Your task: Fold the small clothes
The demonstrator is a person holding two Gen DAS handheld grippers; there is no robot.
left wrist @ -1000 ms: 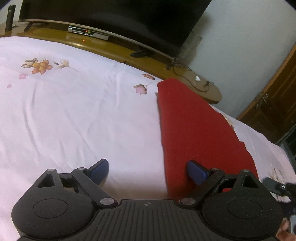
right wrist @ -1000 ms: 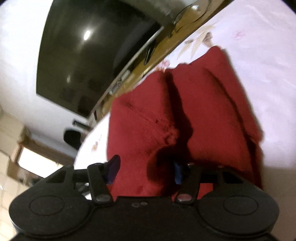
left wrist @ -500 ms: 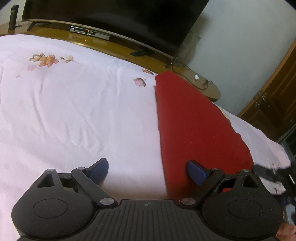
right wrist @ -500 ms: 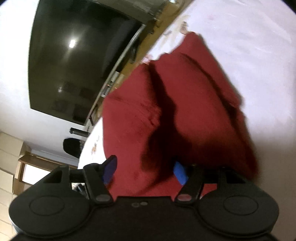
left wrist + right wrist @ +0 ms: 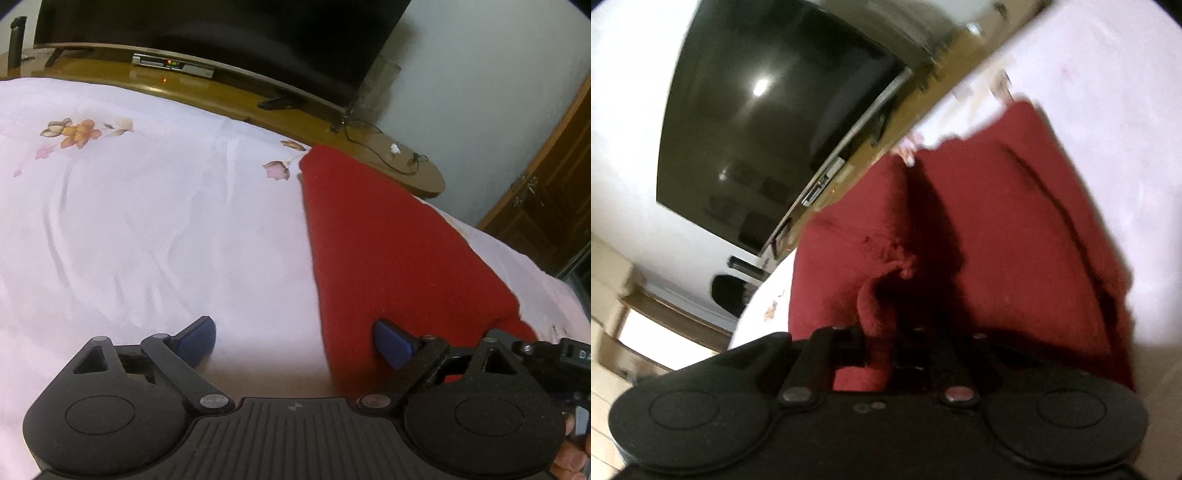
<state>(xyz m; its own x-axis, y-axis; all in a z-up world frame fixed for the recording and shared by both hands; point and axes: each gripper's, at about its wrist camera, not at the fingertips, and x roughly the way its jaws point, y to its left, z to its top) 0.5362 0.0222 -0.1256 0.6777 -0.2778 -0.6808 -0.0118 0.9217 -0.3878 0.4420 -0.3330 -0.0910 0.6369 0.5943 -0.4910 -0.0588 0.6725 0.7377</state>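
**Q:** What changed since the half-second-earlier frames?

**A:** Closed, that was the change: my right gripper [image 5: 882, 354] had its blue pads spread on either side of a raised fold before; in the right wrist view they were now drawn together with a bunched ridge of the dark red fleece garment [image 5: 997, 229] pinched between them. My left gripper [image 5: 295, 341] showed almost no change, only a slight shift of view.

**Q:** Meaning for the fold?

**A:** I judged the grasp made and the carry-over of that edge the step in hand. Nothing showed cloth lifted clear yet. The view was motion-blurred, so how deep the bite went I could not tell.

**Q:** State of the left fingers?

**A:** Wide apart, holding nothing. One blue pad [image 5: 197, 338] stood over the pale pink floral bedsheet [image 5: 147, 221]; the other was over the near corner of the red garment [image 5: 399, 251]. Touching or just above, I could not tell.

**Q:** Where did the garment lie?

**A:** Flat on the sheet as a long strip, running from the left gripper's right finger away toward the curved wooden TV bench [image 5: 258, 99]. Its left edge passed between my left fingers. In the right view the cloth spread away from the pinch, with a dark crease beside the gathered ridge.
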